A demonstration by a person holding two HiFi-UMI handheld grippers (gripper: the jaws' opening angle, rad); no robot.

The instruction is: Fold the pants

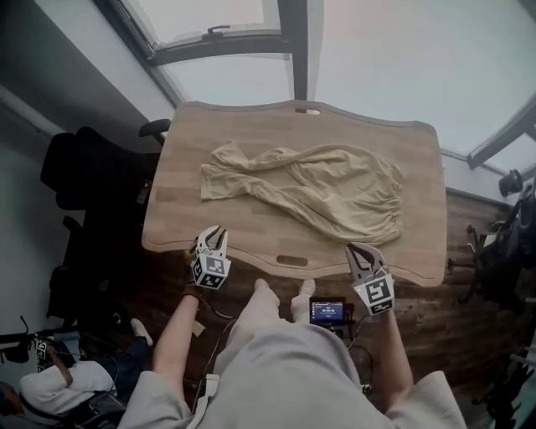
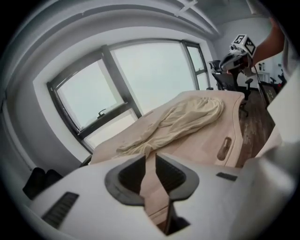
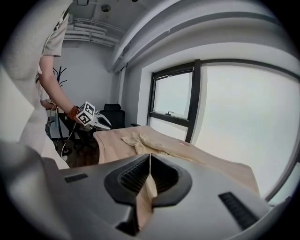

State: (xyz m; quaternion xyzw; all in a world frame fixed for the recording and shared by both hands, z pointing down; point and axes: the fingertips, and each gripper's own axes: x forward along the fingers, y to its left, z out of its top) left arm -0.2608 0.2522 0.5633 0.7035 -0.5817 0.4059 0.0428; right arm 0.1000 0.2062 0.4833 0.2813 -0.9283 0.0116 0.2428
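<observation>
At the left edge of the head view a black office chair [image 1: 84,176] stands beside the wooden table [image 1: 180,219], which fills the middle of the frame below a window [image 1: 218,17]. Lower left of centre, the left tongs [image 1: 213,235] hover at the table's near rim and point toward the tabletop. The left gripper view shows them slightly spread, with a narrow wedge of bare wood visible between the pads and no cloth in the gap. The beige pants [image 1: 310,191] lie rumpled across the middle of the table, well apart from both tongs. Their leg ends reach toward the left and twist over one another, and the gathered waistband sits at the right. In the near rim, between the two tongs, there is a slot [image 1: 291,261] cut through the wood, and just below and right of it a small lit screen [image 1: 327,312] shows under the table edge. Lower right of centre, the right tongs [image 1: 360,250] hover at the same rim, also aimed at the tabletop. The right gripper view shows them pressed together, tips meeting, with nothing pinched between them.
</observation>
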